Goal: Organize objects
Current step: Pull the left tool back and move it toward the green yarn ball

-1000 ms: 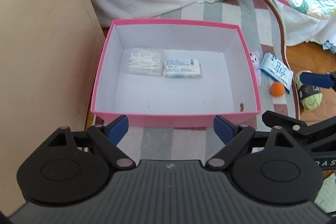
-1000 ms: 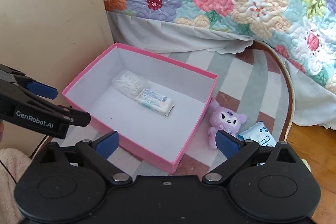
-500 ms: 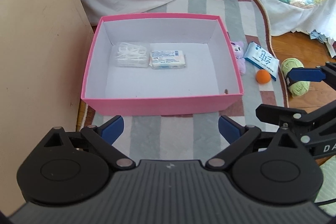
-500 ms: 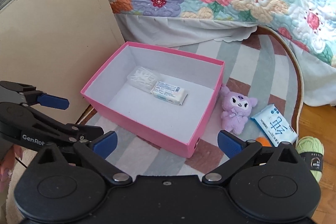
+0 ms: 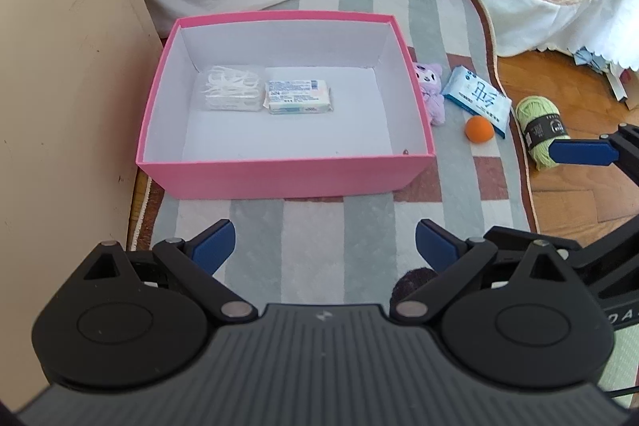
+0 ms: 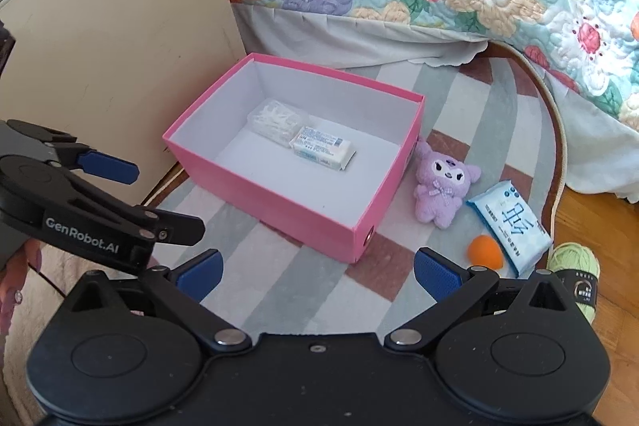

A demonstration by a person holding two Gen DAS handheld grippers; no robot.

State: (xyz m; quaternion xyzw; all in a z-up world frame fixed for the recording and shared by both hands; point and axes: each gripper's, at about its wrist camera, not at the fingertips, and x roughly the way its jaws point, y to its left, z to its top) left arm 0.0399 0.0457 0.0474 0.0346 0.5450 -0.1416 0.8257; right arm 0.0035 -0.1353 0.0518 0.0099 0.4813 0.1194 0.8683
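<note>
A: Which loose things lie outside the box point(image 6: 303, 202), and where?

B: Four, all on the rug's point(image 6: 279, 286) right side, past the box's right wall: plush point(image 6: 441, 186) touching that wall, tissue pack point(image 6: 509, 224) just beside it, ball point(image 6: 484, 252) against the pack's near edge, yarn point(image 6: 575, 266) at the rug's right edge. The pack's long axis runs from the plush toward the rug's near right edge.

A: And inside the box?

B: A clear packet point(image 5: 231, 94) and a soap bar point(image 5: 297, 96), side by side near the far wall.

A: Which gripper is nearer the loose things?

B: The right gripper point(image 6: 317, 272); in its view they sit ahead and to the right. The left gripper point(image 5: 324, 246) faces the box's near wall.

A: Finger state?

B: Both spread wide, nothing between them; the left jaws have just been opening.
</note>
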